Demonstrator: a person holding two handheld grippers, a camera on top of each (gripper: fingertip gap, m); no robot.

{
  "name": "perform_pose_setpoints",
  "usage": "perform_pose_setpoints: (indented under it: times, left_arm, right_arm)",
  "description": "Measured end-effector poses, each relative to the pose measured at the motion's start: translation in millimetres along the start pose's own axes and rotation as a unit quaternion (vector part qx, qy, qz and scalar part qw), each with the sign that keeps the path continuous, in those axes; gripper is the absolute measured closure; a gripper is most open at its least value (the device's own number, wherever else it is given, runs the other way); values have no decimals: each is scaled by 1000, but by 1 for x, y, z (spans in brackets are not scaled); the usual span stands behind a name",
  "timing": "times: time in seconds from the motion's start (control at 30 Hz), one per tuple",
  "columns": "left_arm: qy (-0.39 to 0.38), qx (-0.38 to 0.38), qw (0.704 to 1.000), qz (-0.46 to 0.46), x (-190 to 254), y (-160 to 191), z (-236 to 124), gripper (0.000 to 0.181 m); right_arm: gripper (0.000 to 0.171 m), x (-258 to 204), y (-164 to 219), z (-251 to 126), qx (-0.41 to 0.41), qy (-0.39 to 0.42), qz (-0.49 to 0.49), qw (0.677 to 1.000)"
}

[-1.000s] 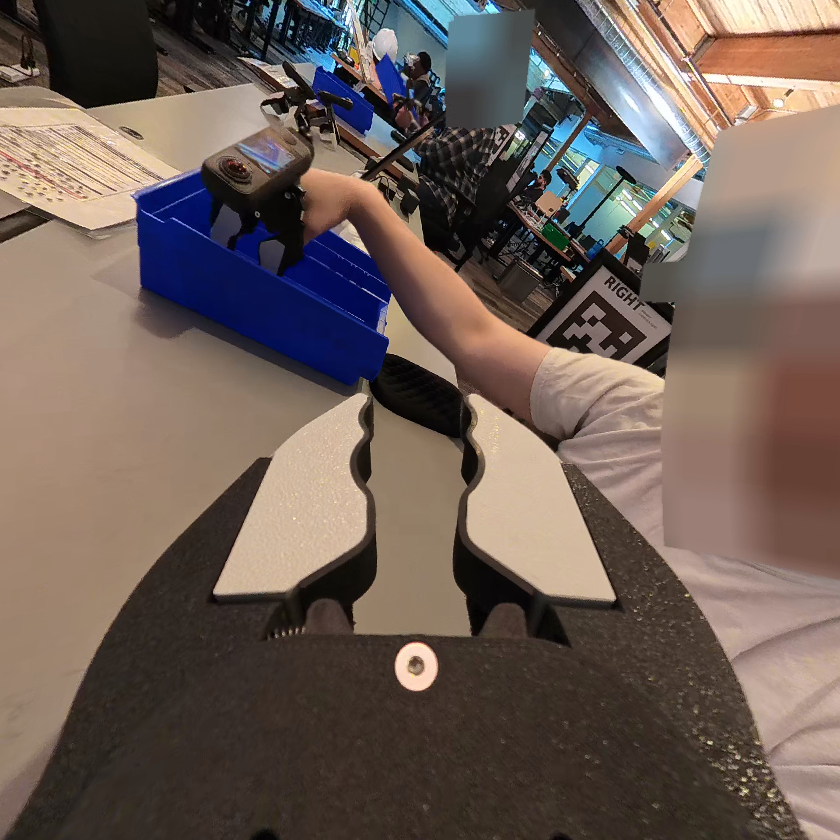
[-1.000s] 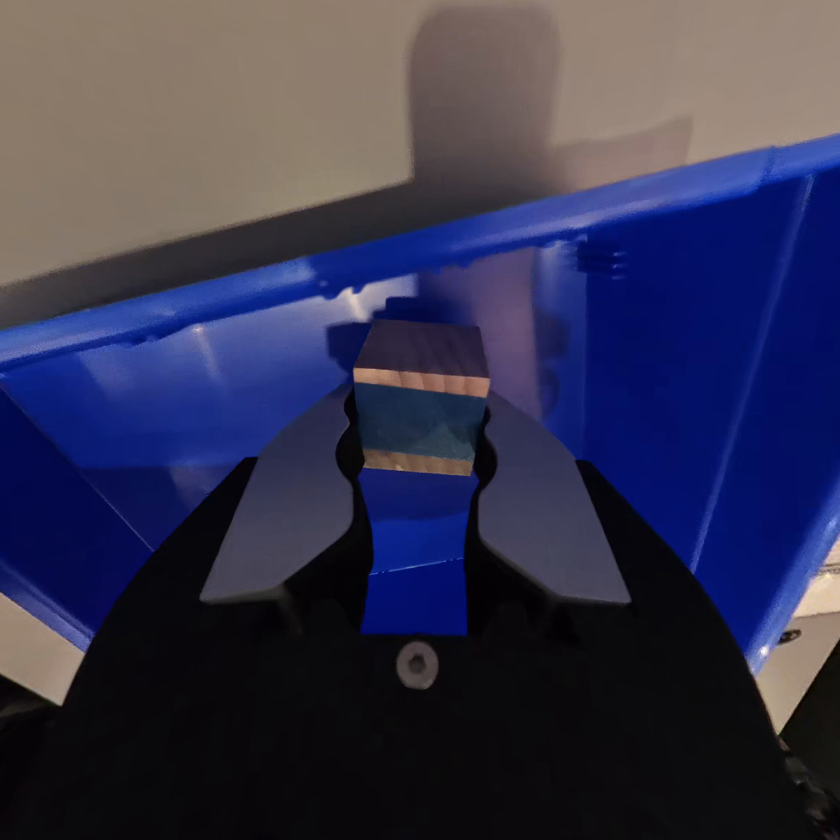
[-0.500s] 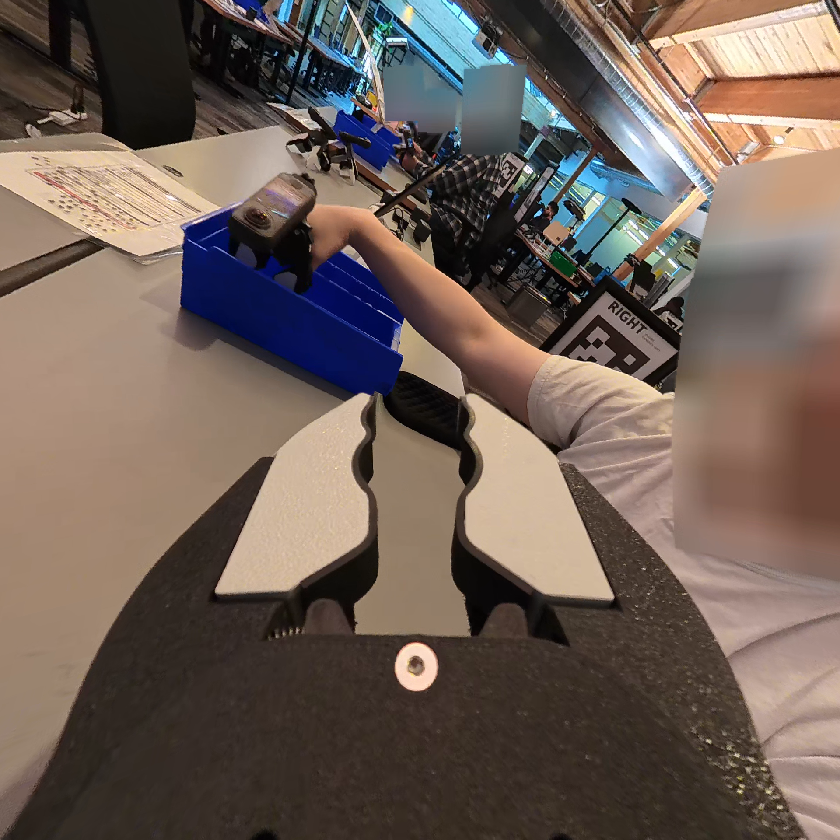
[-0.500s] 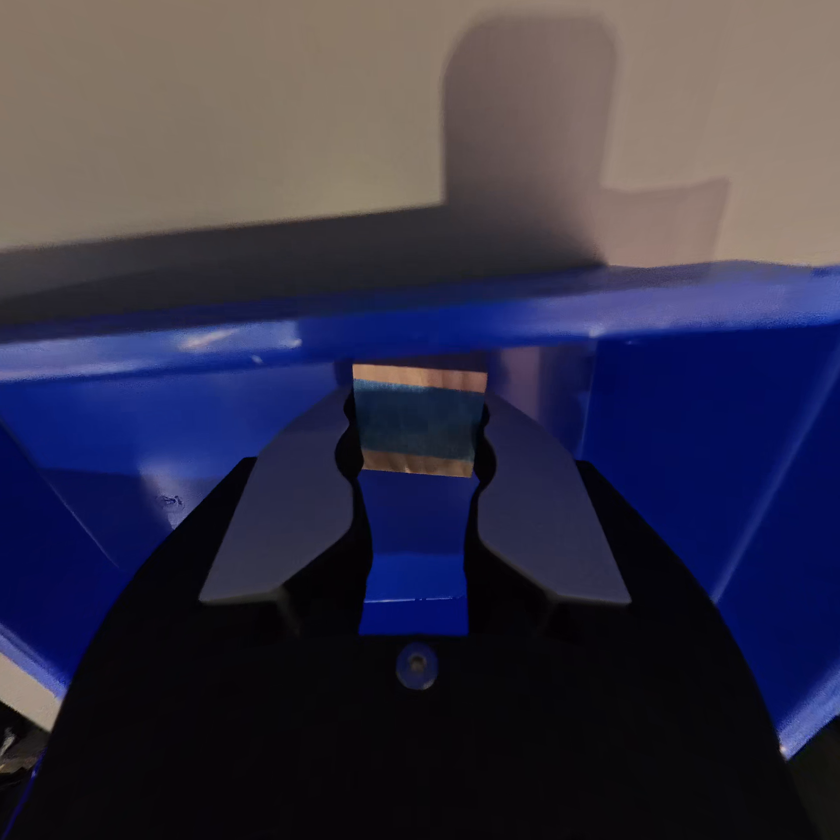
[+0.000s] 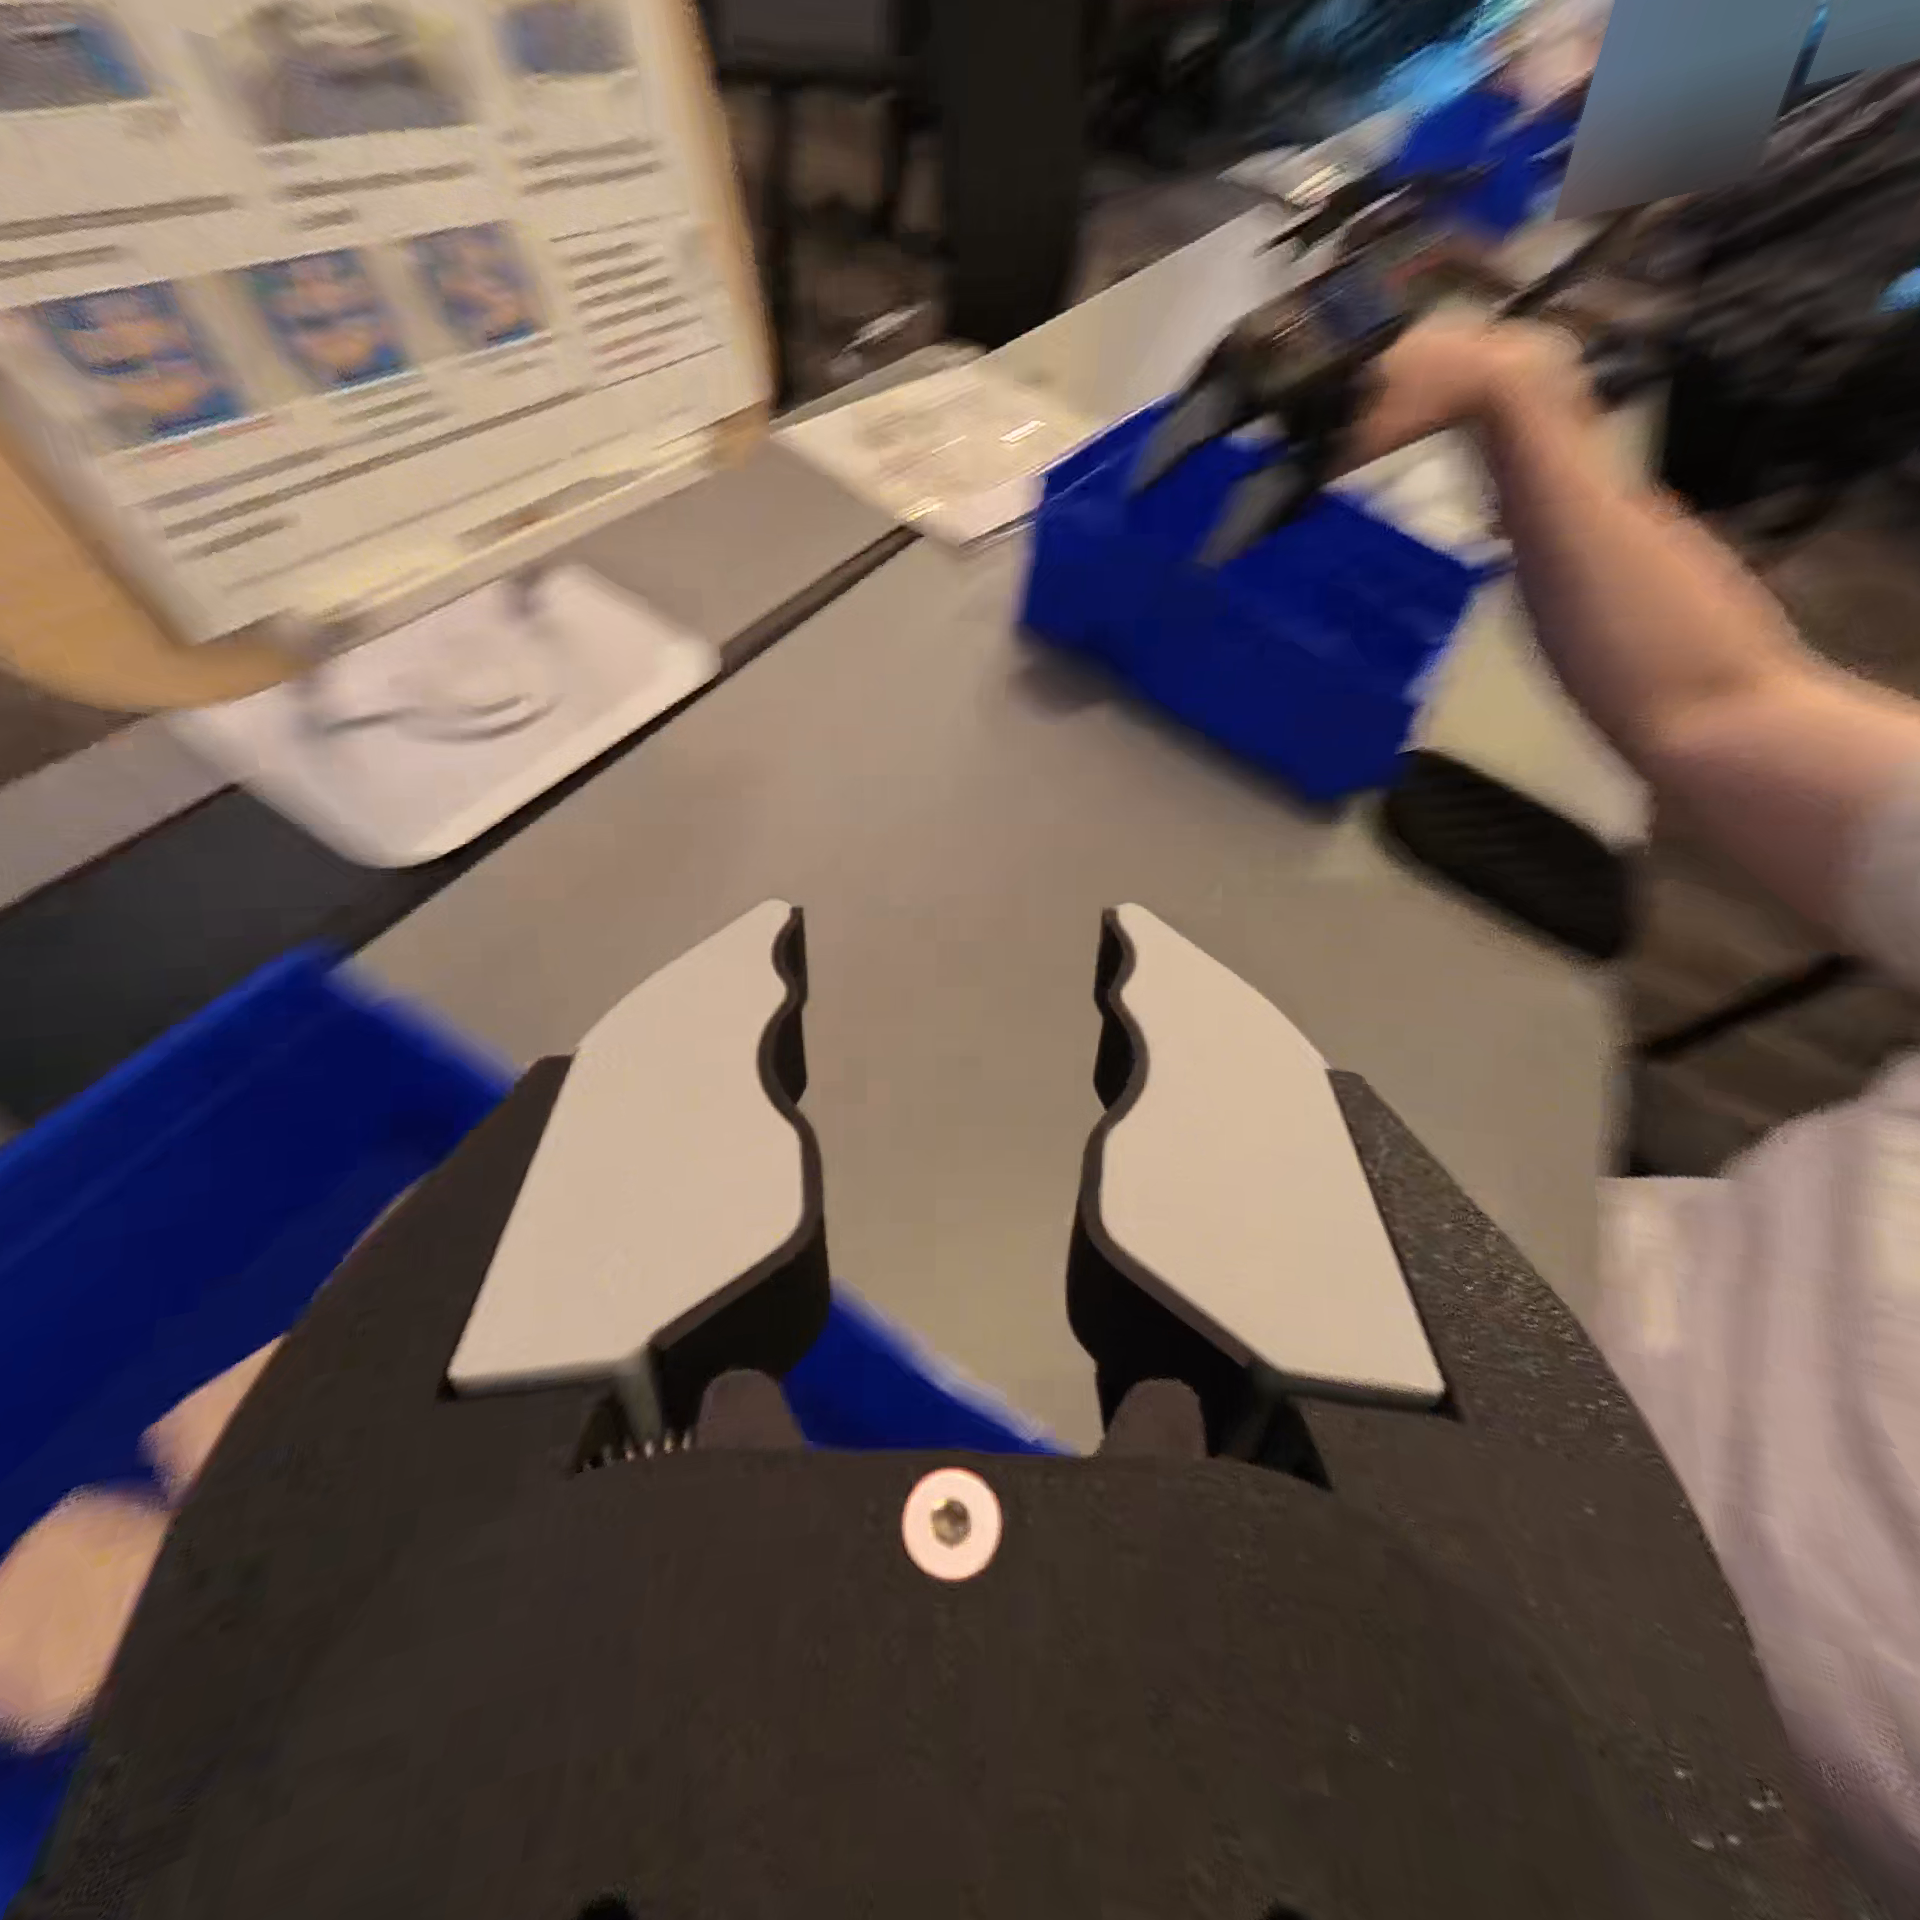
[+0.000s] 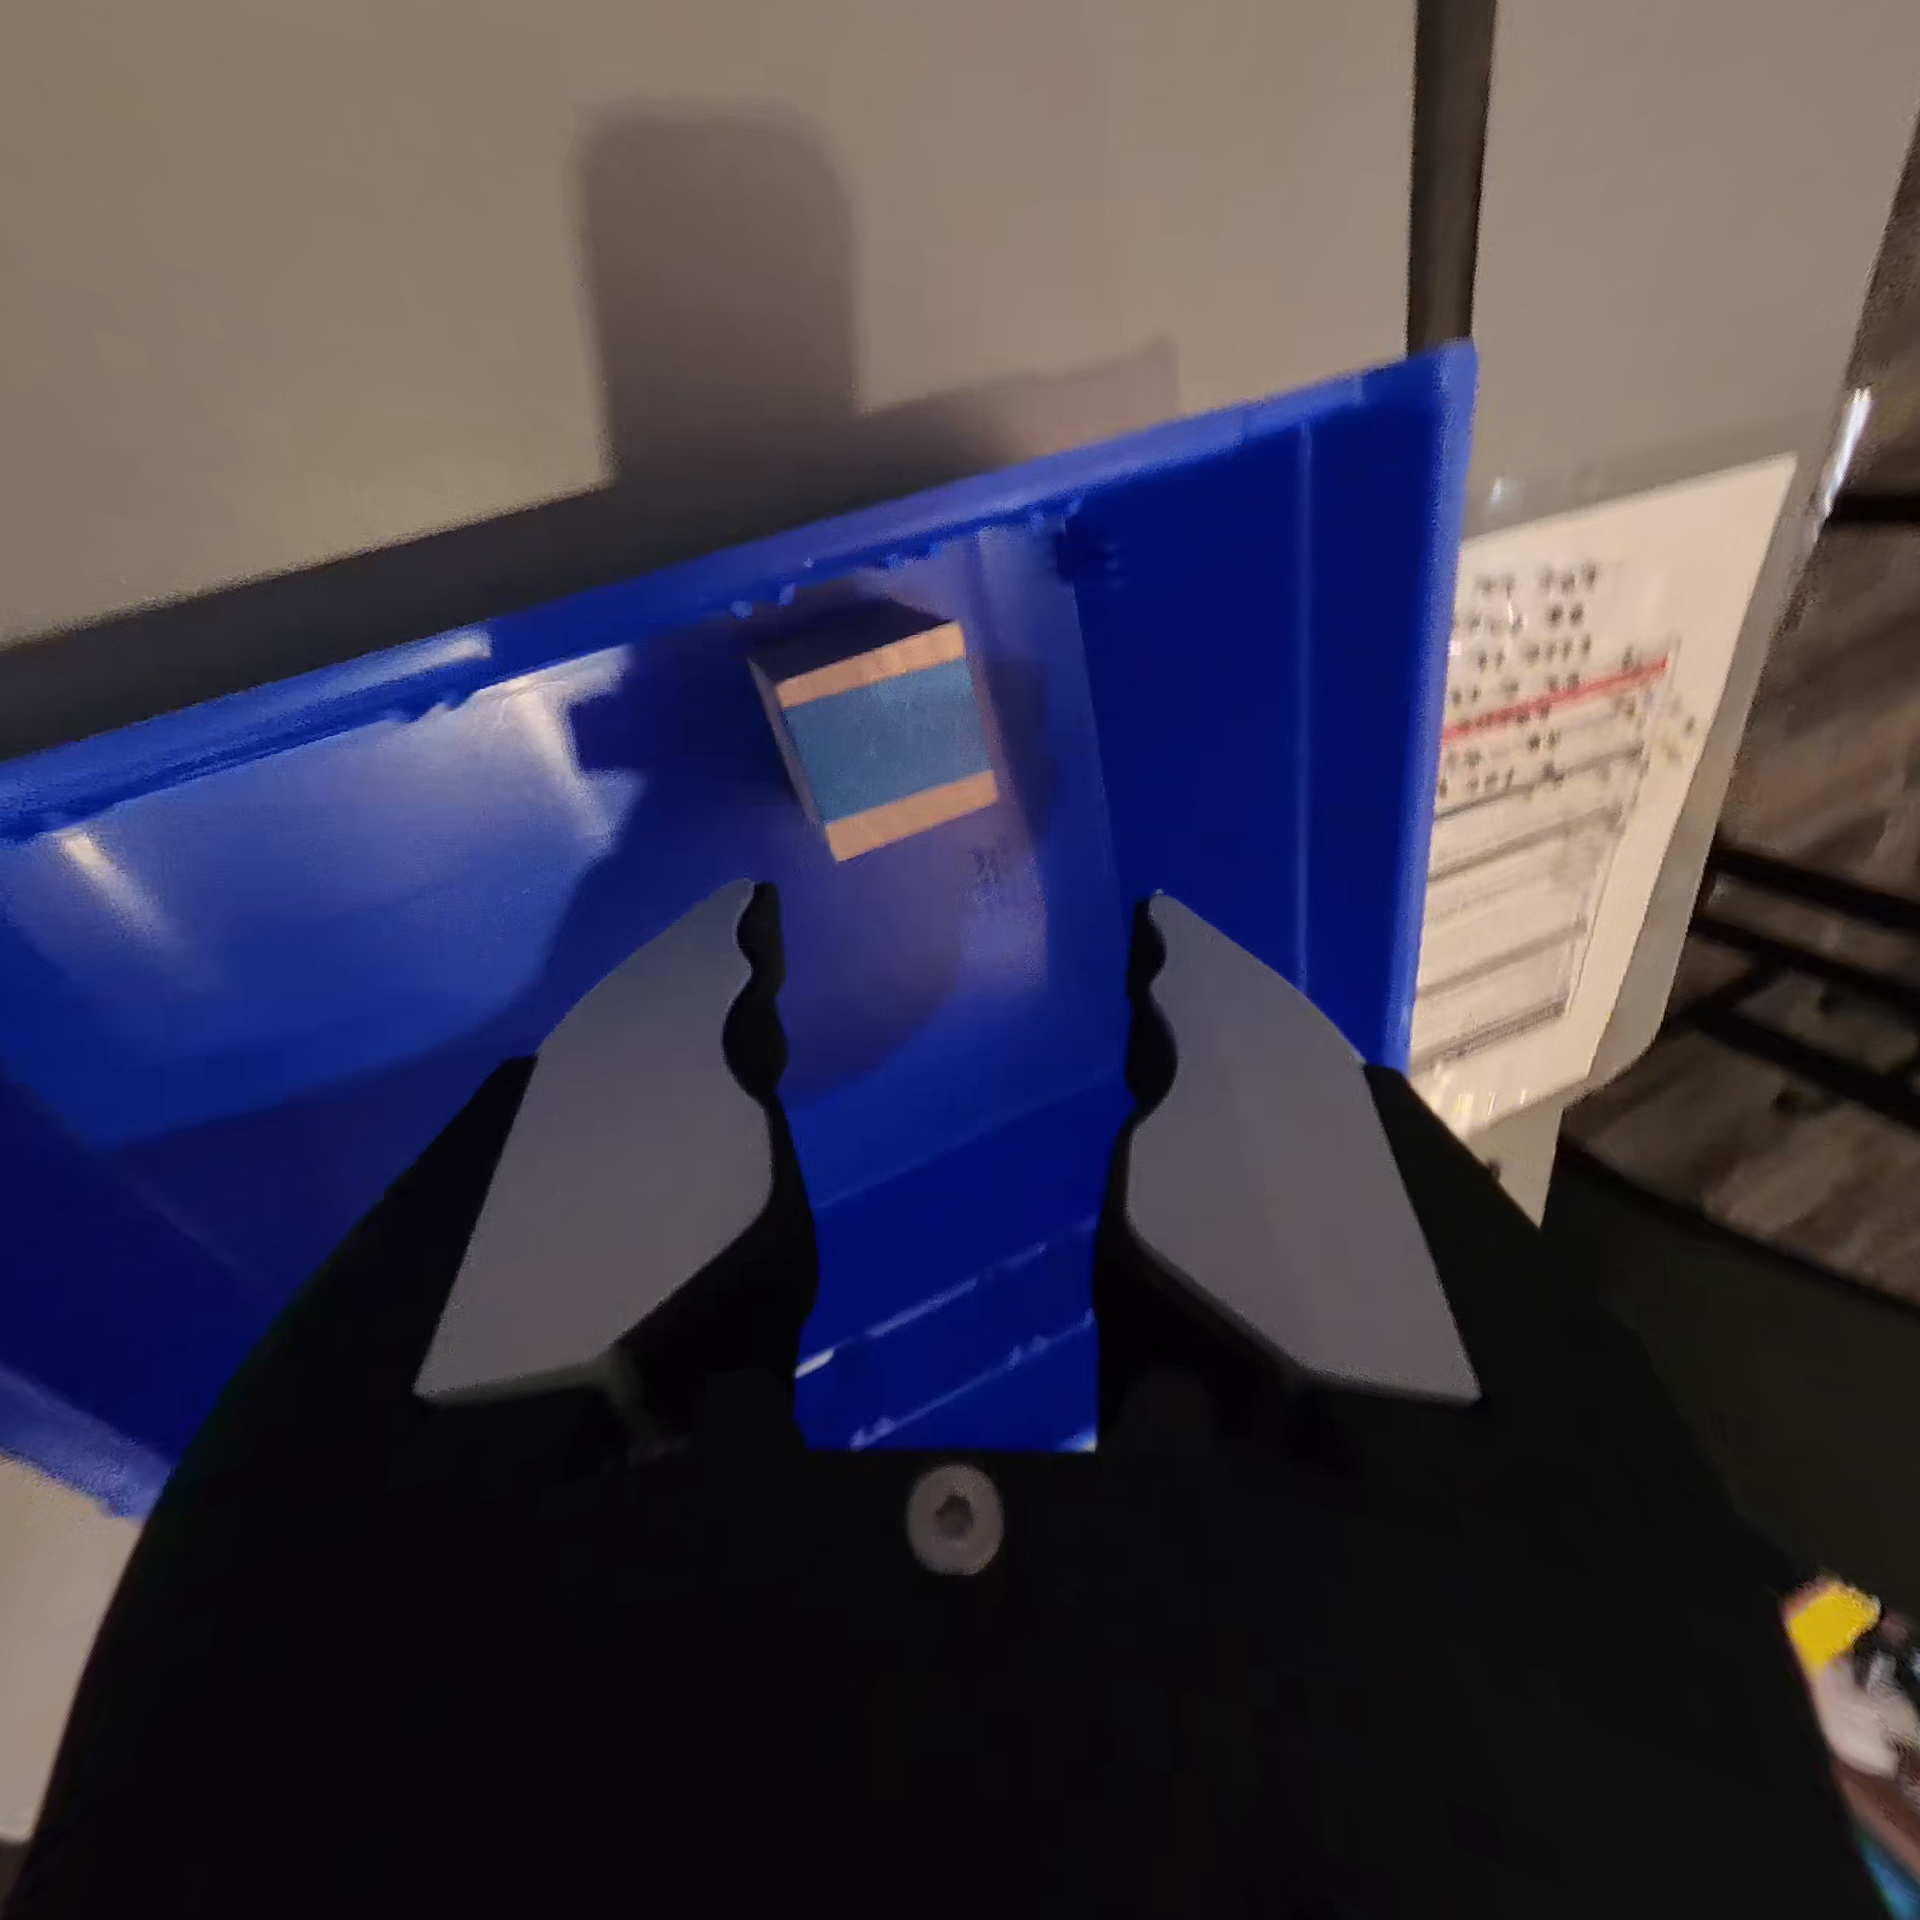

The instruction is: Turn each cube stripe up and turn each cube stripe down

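Note:
A wooden cube (image 6: 883,732) with a blue stripe lies on the floor of a blue bin (image 6: 312,894), near the bin's far wall, its striped face turned up toward the camera. My right gripper (image 6: 951,899) is open and empty, pulled back just short of the cube. It also shows, blurred, in the left wrist view (image 5: 1236,468) above the far blue bin (image 5: 1247,634). My left gripper (image 5: 948,920) is open and empty above the grey table (image 5: 935,790), with a second blue bin (image 5: 208,1164) under its left side.
A white tray (image 5: 468,727) and a printed board (image 5: 343,281) stand at the left. Printed sheets (image 6: 1538,769) lie beside the far bin. A black textured pad (image 5: 1507,862) lies by the person's arm (image 5: 1642,644). A dark gap (image 6: 1444,177) divides the tables.
My right gripper has let go of the cube and drawn back; the cube now lies in the bin. My left gripper has opened wider and swung left over a second blue bin.

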State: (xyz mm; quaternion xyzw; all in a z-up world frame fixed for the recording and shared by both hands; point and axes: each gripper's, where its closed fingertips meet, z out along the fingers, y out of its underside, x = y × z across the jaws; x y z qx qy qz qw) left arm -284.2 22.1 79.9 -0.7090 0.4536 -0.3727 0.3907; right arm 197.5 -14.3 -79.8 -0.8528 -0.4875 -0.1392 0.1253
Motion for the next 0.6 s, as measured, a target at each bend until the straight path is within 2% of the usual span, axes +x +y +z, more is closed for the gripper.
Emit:
perform_pose_setpoints:
  times: [0.07, 0.13, 0.23, 0.3, 0.37, 0.5, 0.6]
  left_arm:
    - [-111, -52, 992, 25, -40, 24, -18, 124]
    - [-180, -106, 977, 43, -71, 49, -33, 125]
    - [-178, -176, 968, 20, -93, 89, -36, 128]
    - [-198, -224, 954, -30, -114, 115, -37, 131]
    - [-214, -271, 930, -128, -128, 139, -37, 135]
    - [-190, -286, 872, -350, -120, 160, -19, 134]
    - [-264, -294, 846, -357, -137, 165, -22, 132]
  right_arm:
    - [108, -8, 1, -14, 1, 21, 21, 1000]
    - [108, -17, -8, -29, 38, 42, 22, 998]
    - [108, -24, -29, -55, 105, 74, 32, 991]
    - [107, -23, -43, -72, 138, 95, 34, 985]
    - [107, -20, -54, -84, 154, 113, 35, 981]
    - [106, -24, -64, -90, 159, 127, 36, 978]
    - [106, -32, -55, -83, 126, 134, 11, 983]
